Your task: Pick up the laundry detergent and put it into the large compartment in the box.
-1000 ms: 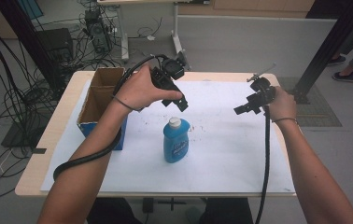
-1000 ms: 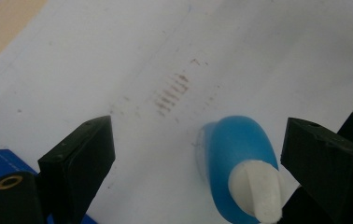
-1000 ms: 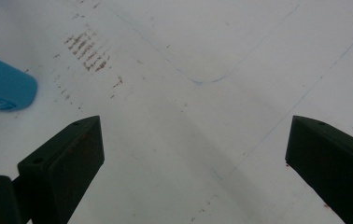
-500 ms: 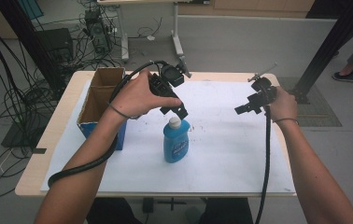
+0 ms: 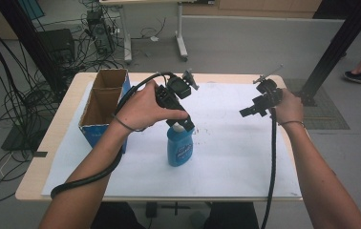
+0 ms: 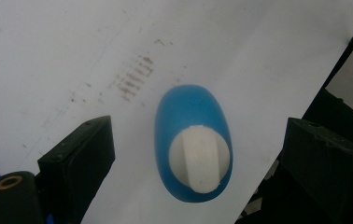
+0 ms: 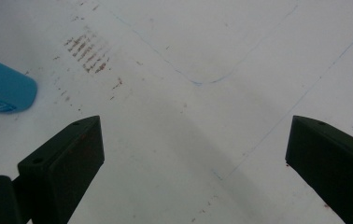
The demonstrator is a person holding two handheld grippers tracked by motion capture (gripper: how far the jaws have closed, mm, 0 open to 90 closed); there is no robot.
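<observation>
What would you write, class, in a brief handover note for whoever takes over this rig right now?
Left gripper: open, directly above the blue bottle, jaws either side of its white cap, not touching.
Right gripper: open, holds nothing, raised over the white sheet to the bottle's right.
Bottle stands upright mid-table; open cardboard box at its left.
Done: left gripper lined up over the cap.
Left: probably lower, close, lift.

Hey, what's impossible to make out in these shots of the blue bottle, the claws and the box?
- Blue bottle: label print too small in the high view; the left gripper view looks straight down on the white cap, hiding the label.
- Left claw: the hand covers much of it in the high view.
- Cardboard box: its floor is hidden by its own walls.
- Right claw: tips cut off by the bottom edge.
</observation>
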